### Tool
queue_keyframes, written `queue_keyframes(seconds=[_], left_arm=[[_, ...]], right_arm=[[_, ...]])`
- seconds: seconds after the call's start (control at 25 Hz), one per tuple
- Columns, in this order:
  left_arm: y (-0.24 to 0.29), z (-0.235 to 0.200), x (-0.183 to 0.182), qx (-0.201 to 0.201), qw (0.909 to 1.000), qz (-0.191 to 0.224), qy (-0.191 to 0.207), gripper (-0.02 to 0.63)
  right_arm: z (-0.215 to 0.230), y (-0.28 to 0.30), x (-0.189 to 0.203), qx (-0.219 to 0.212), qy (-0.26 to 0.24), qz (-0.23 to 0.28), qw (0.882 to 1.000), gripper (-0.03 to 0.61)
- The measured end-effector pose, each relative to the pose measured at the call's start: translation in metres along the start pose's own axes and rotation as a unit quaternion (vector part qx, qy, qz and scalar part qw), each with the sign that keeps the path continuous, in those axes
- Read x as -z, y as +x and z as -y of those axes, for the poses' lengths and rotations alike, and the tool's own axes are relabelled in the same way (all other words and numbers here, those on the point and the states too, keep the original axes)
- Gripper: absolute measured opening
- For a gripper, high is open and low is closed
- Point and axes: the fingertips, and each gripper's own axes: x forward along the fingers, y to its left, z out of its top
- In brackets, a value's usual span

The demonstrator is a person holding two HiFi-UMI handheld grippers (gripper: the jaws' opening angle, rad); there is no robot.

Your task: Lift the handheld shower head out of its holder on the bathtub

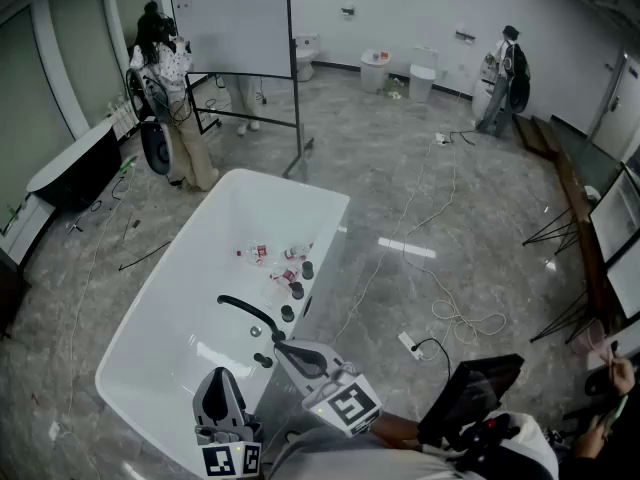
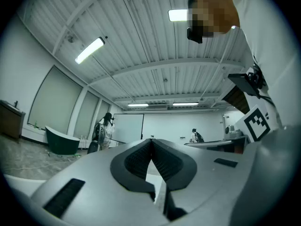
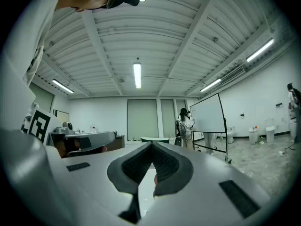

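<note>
A white bathtub [image 1: 140,338] fills the middle of the head view. On its right rim stand several black knobs [image 1: 288,313], and a black curved shower fitting [image 1: 245,310] reaches over the basin; I cannot tell the shower head from its holder. My left gripper [image 1: 222,375] hovers over the tub's near end, its jaws shut and empty. My right gripper [image 1: 281,347] sits just short of the nearest knob, also shut with nothing in it. In the left gripper view the left gripper [image 2: 151,141] points level across the room. So does the right gripper [image 3: 151,145] in its own view, and neither shows the tub.
Small bottles [image 1: 268,255] lie inside the tub. A whiteboard on a stand [image 1: 240,23] is behind it, with a person [image 1: 175,98] beside it and another person [image 1: 505,78] at the far right. Cables and a power strip [image 1: 410,344] lie on the floor to the right.
</note>
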Motion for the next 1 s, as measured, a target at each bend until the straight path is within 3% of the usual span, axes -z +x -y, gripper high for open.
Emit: queue_keyframes(seconds=[0.24, 0.48, 0.76, 1.0], left_arm=[[0.066, 0.05, 0.038, 0.0, 0.9999, 0.001, 0.01, 0.012], [0.083, 0.04, 0.093, 0.003, 0.9999, -0.004, 0.009, 0.012], [0.068, 0.009, 0.148, -0.025, 0.9991, -0.035, 0.005, 0.012], [0.06, -0.036, 0.19, -0.027, 0.9989, -0.036, 0.014, 0.012]], right_arm=[[0.086, -0.016, 0.014, 0.003, 0.014, 0.016, 1.0, 0.017], [0.113, -0.006, 0.056, 0.008, 0.031, 0.025, 0.999, 0.017], [0.094, 0.018, 0.101, -0.022, 0.028, -0.001, 0.999, 0.017], [0.061, 0.067, 0.149, -0.028, 0.003, -0.024, 0.999, 0.018]])
